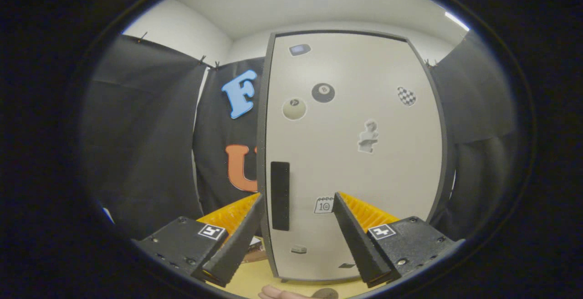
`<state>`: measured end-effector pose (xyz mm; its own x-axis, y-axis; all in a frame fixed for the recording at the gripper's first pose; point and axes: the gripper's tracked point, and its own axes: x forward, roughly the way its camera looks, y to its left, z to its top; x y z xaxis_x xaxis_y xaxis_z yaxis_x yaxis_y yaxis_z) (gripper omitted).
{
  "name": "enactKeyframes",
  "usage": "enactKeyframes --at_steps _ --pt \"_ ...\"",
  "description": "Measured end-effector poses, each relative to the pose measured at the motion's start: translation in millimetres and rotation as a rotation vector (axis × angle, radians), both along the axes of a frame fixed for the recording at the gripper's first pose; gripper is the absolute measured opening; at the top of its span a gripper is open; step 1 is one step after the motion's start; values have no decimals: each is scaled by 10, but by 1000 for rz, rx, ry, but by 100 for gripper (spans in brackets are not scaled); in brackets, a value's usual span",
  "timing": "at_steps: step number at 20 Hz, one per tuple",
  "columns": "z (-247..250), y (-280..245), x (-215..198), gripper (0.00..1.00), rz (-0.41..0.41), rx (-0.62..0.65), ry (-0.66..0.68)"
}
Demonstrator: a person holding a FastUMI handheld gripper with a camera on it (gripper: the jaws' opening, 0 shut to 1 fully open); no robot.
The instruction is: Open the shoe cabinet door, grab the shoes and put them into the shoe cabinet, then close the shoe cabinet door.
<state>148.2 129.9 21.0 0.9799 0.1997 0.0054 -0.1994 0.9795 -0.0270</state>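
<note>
The claw (298,199) is held wide open with nothing gripped, above a wooden worktop (248,281) at whose nearest edge part of a hand (278,293) is seen. Just beyond the fingers stands the shoe cabinet, its sticker-covered door (355,153) fully closed, so the door-opening step is judged to be in hand. The dark vertical handle (280,195) lies between the fingers, nearer the left one; a forward advance and a closing on it are called for next.

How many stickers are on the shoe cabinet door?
7 on the shoe cabinet door: one top left, two billiard balls, a checkered heart, a bust mid-door, a calendar and a small one low between the open jaws.
</note>
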Motion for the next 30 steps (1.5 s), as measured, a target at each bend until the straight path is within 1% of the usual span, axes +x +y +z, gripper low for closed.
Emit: enactKeyframes --at_steps 4,6,7,9,10,11,12,13,14,17,21,30 --pt "-205 157 455 98 2 -3 57" --pt "-331 230 621 96 25 0 93" --pt "-387 210 692 95 19 -1 110" --pt "-331 206 714 90 2 10 81" --pt "-308 185 708 83 -17 -4 86" --pt "-315 276 724 80 6 -5 80" --pt "-385 334 745 66 14 -20 112" --pt "-391 324 697 52 4 -8 126" --pt "-399 324 773 38 -1 -10 134" --pt "-401 306 682 33 6 -8 143" --pt "-399 280 507 33 17 -19 168" --pt "-367 200 95 33 120 -41 214"
